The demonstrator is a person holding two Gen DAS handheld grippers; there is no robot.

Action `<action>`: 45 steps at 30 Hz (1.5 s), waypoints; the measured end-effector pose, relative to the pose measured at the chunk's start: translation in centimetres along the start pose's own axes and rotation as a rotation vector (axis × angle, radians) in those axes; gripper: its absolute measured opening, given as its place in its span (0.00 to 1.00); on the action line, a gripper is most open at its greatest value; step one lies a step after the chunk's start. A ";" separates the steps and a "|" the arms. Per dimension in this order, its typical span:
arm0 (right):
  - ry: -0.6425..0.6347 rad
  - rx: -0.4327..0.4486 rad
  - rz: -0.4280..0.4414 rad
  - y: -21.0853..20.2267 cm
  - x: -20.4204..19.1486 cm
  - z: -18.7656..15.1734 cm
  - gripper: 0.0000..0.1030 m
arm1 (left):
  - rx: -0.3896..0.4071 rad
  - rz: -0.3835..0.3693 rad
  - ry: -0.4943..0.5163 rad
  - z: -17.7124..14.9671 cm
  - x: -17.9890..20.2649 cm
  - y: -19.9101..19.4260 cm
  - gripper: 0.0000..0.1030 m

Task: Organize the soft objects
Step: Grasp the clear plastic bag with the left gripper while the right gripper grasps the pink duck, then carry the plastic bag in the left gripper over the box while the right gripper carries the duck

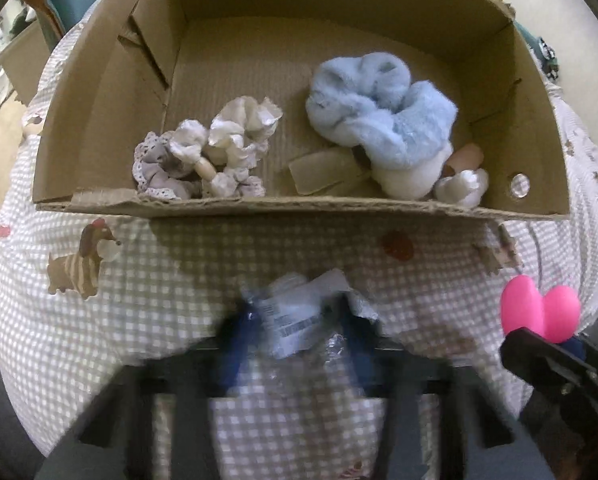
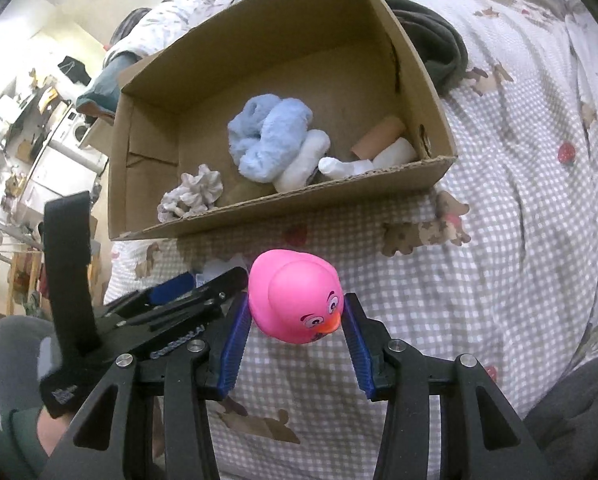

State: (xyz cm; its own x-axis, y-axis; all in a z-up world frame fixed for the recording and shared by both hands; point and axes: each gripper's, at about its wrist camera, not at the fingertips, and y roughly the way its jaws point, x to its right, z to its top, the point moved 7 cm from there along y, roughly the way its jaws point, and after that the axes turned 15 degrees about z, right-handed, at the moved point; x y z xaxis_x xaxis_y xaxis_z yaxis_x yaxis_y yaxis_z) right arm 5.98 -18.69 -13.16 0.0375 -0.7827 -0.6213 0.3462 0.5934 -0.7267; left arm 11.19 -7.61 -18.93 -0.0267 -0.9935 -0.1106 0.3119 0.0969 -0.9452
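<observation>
Pink rubber duck point(image 2: 295, 300) sits clamped between the blue pads point(image 2: 235, 340) of the right gripper point(image 2: 297, 320), held above the checked bedspread point(image 2: 499, 280). Beside it, the left gripper point(image 1: 295, 328) is closed on a crinkly clear packet point(image 1: 299, 308), blurred in its own view. Just beyond both stands the cardboard box point(image 1: 259, 208), holding a frilly grey-white scrunchie point(image 1: 207, 152), a fluffy blue scrunchie point(image 1: 383, 108), white rolled pieces point(image 2: 379, 160) and a peach roll point(image 2: 377, 138).
</observation>
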 end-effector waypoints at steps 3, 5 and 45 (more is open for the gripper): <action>0.017 -0.003 0.002 0.3 0.3 0.0 0.47 | -0.021 -0.036 -0.021 0.0 -0.1 0.0 0.22; 0.024 -0.007 0.003 0.5 0.4 0.1 0.47 | -0.025 -0.040 -0.026 0.0 -0.3 0.0 0.21; -0.199 0.114 -0.054 -1.3 -4.2 1.1 0.47 | 0.233 0.020 -0.173 -0.9 -6.9 -12.5 0.20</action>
State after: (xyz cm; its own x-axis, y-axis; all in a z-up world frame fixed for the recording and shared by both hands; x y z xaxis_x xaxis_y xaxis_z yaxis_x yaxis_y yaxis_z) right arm 6.43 -16.39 -9.25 0.1959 -0.8411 -0.5041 0.4562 0.5332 -0.7124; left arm 6.63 -1.96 -6.60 0.1379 -0.9889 -0.0556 0.5207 0.1201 -0.8452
